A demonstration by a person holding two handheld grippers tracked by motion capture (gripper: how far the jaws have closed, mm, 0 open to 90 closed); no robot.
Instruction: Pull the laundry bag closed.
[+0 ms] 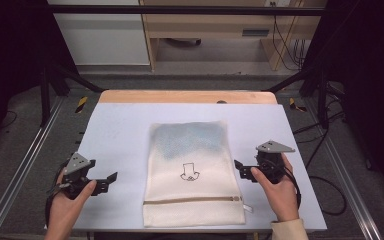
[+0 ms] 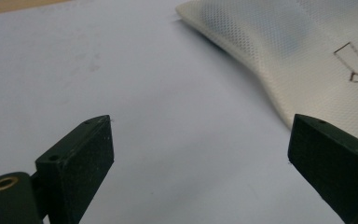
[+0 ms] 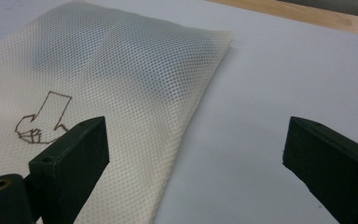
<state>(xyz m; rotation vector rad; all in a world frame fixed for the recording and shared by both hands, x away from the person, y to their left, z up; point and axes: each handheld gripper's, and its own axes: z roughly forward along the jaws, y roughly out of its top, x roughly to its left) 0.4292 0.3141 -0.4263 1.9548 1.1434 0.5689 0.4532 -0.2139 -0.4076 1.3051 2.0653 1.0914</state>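
With my left tool [image 1: 111,181] and right tool [image 1: 240,169] both spread empty beside the mesh bag [image 1: 192,172], a shallow pinch could slip off its slack netting; the bag would stay on the desk [image 1: 120,130].

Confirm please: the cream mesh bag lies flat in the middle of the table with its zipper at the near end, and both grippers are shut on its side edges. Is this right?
Not quite. The mesh bag lies flat with its zipper at the near end, but the left gripper and right gripper are open, off its sides. The high view and both gripper views show this.
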